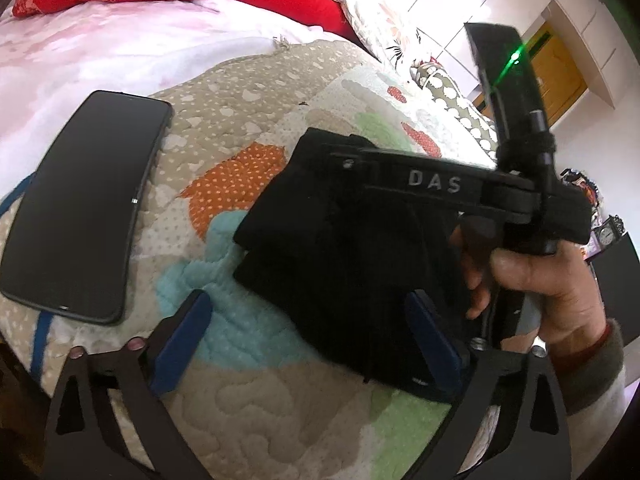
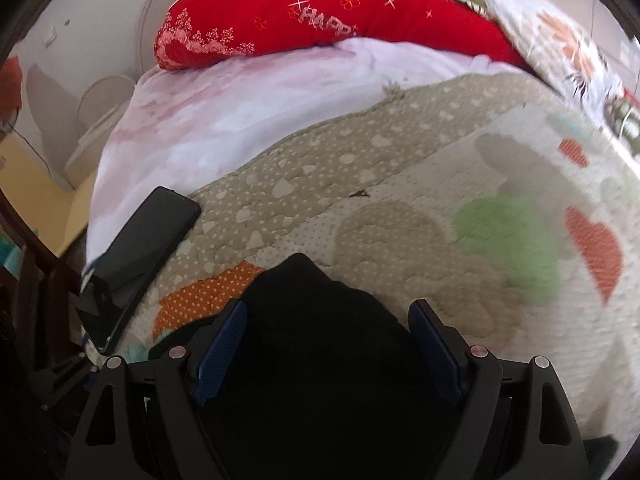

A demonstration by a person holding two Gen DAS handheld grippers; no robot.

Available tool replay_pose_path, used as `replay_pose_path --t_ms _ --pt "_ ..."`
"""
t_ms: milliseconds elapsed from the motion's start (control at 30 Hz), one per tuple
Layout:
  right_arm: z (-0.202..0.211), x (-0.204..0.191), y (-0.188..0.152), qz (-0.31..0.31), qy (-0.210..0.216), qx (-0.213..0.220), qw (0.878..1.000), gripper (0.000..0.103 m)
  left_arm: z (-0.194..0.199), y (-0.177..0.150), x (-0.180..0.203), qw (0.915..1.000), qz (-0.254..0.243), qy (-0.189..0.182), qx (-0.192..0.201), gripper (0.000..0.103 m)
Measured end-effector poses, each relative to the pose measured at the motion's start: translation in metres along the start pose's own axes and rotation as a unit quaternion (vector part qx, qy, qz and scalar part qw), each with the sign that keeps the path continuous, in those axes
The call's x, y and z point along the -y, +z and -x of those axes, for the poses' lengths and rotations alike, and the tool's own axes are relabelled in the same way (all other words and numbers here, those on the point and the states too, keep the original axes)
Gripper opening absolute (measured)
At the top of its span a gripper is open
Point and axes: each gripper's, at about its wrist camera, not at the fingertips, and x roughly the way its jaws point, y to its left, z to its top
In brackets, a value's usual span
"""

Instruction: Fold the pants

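The black pants (image 1: 344,264) lie folded into a compact bundle on the patterned quilt (image 1: 248,104). My left gripper (image 1: 308,344) is open, its blue pads wide apart, the right pad (image 1: 432,344) over the bundle's near edge, the left pad (image 1: 180,344) over the quilt. The right gripper's body (image 1: 460,188), marked DAS, reaches over the pants from the right, held by a hand (image 1: 532,280). In the right wrist view my right gripper (image 2: 328,348) is open, and the black pants (image 2: 320,360) fill the space between its blue pads, just below them.
A black phone (image 1: 80,208) lies screen up at the quilt's left edge; it also shows in the right wrist view (image 2: 140,256). A red pillow (image 2: 312,16) and a floral pillow (image 2: 560,40) lie at the bed's far end. White sheet (image 2: 224,112) beyond the quilt.
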Motion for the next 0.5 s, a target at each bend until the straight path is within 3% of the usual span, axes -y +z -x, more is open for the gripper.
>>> replay_pose_path --t_ms 200,233,267,333,400,500 --pt "0.005 0.0 -0.004 -0.011 0.005 0.015 1.0 0.053 -0.004 0.001 0.008 0.9998 -0.017 0.004 0.011 0.1" --pt "0.009 0.001 -0.005 -0.013 0.005 0.018 1.0 0.047 -0.002 0.001 0.011 0.9997 -0.021 -0.001 0.014 0.083" --pt "0.017 0.003 -0.005 -0.017 0.009 0.024 1.0 0.04 0.0 0.001 0.013 0.9996 -0.025 0.0 0.015 0.073" --pt "0.036 0.009 -0.006 -0.031 0.022 0.043 0.998 0.035 0.011 0.002 0.021 0.9985 -0.044 0.007 0.031 0.041" --pt "0.064 0.017 -0.009 -0.05 0.042 0.076 0.995 0.033 0.023 0.005 0.027 0.9974 -0.054 0.001 0.047 0.021" --pt "0.114 0.032 -0.02 -0.068 0.055 0.128 0.988 0.033 0.048 0.009 0.048 0.9936 -0.079 -0.026 0.076 0.019"
